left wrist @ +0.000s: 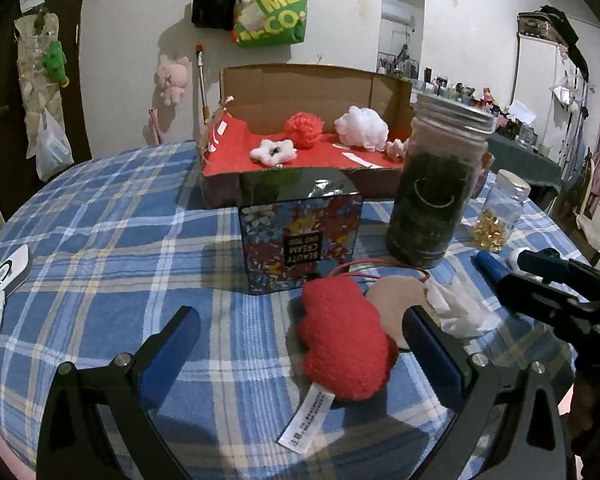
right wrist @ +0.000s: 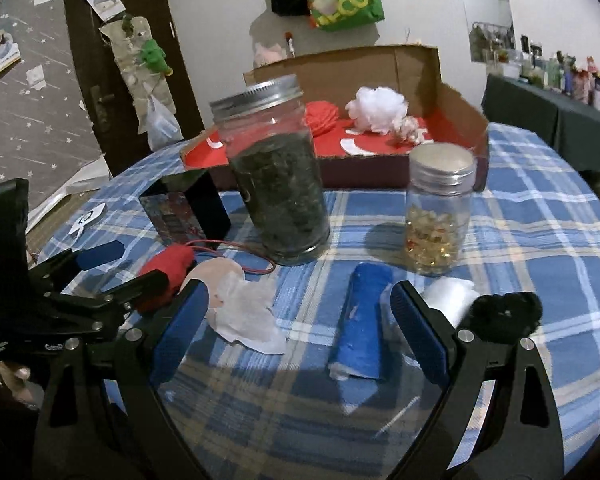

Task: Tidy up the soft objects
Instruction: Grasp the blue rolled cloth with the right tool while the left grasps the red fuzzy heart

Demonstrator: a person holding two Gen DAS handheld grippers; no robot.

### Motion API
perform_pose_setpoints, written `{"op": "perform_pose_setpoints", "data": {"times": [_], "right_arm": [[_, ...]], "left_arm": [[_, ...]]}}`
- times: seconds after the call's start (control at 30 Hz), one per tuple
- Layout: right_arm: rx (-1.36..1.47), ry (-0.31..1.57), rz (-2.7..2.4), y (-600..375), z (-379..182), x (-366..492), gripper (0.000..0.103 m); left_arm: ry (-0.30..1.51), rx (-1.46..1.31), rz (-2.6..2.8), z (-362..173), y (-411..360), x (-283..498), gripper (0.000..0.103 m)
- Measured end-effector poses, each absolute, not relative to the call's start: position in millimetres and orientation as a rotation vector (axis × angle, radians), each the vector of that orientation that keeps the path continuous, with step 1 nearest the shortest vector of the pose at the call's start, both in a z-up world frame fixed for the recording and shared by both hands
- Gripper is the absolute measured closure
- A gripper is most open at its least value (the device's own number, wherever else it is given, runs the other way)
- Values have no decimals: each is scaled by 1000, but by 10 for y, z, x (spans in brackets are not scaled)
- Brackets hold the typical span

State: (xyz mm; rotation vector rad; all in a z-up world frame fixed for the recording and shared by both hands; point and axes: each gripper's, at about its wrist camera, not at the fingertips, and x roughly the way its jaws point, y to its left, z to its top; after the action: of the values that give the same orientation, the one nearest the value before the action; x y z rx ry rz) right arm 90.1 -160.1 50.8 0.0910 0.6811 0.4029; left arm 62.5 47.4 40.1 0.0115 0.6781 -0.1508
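Observation:
A red plush heart [left wrist: 344, 344] with a white label lies on the blue plaid tablecloth [left wrist: 100, 240]. It sits between the fingers of my left gripper [left wrist: 300, 330], close to the right finger, and the jaws stand wide and clear of it. A beige felt piece [left wrist: 392, 300] and a crumpled white tissue [right wrist: 244, 316] lie beside the heart. My right gripper [right wrist: 300, 322] is open around a rolled blue cloth [right wrist: 360, 316] without touching it. A white soft wad [right wrist: 448, 300] and a black fluffy piece [right wrist: 504, 308] lie by its right finger.
An open cardboard box [left wrist: 316, 84] with red lining at the back holds a red pompom [left wrist: 304, 128], a white pompom [left wrist: 362, 126] and a white star flower [left wrist: 272, 152]. In front stand a floral tin [left wrist: 300, 240], a tall jar [right wrist: 276, 184] and a small jar [right wrist: 440, 208].

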Motion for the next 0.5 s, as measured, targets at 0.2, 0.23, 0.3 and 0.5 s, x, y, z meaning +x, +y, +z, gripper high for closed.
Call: {"op": "perform_pose_setpoints", "data": {"times": [0.2, 0.23, 0.3, 0.5], "right_arm": [[94, 753, 347, -1636, 369, 1036, 10], [103, 754, 352, -1661, 362, 1034, 11], [89, 752, 335, -1684, 370, 1015, 11], [50, 746, 306, -1737, 368, 972, 22]], "left_arm": [[711, 21, -151, 350, 486, 685, 0], [717, 21, -156, 342, 493, 691, 0], [725, 18, -165, 343, 507, 696, 0], [731, 23, -213, 357, 461, 693, 16]]}}
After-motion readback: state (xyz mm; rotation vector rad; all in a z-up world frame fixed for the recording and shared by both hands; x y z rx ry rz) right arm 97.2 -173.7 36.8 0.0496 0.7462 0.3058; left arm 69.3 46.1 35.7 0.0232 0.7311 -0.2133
